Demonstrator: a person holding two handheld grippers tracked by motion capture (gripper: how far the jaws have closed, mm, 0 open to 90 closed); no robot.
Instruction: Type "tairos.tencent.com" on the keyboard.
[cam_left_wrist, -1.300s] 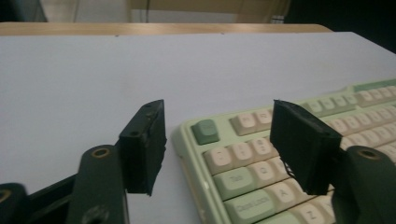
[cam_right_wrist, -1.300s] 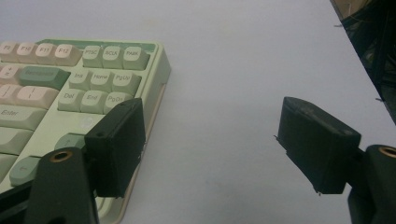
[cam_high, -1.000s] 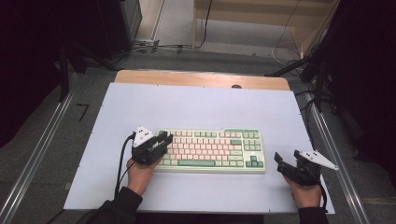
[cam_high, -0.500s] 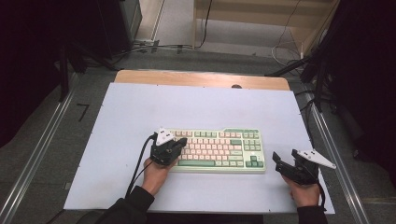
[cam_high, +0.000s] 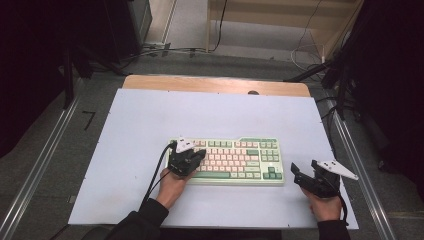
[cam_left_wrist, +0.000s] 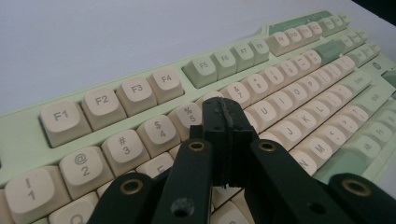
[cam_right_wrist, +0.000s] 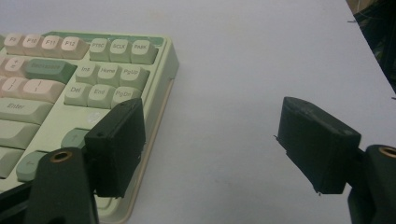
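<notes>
A mint-green keyboard with cream and green keycaps (cam_high: 235, 161) lies flat near the front middle of the desk (cam_high: 150, 120), which is covered by a pale lilac sheet. The left gripper (cam_high: 192, 159) hangs over the keyboard's left end with its jaws pressed together and nothing between them — in the left gripper view (cam_left_wrist: 223, 122) the tips sit just above the number row, near the 5 and 6 keys; whether they touch a key I cannot tell. The right gripper (cam_high: 296, 173) rests just beside the keyboard's right end — its jaws spread wide and empty (cam_right_wrist: 210, 140).
</notes>
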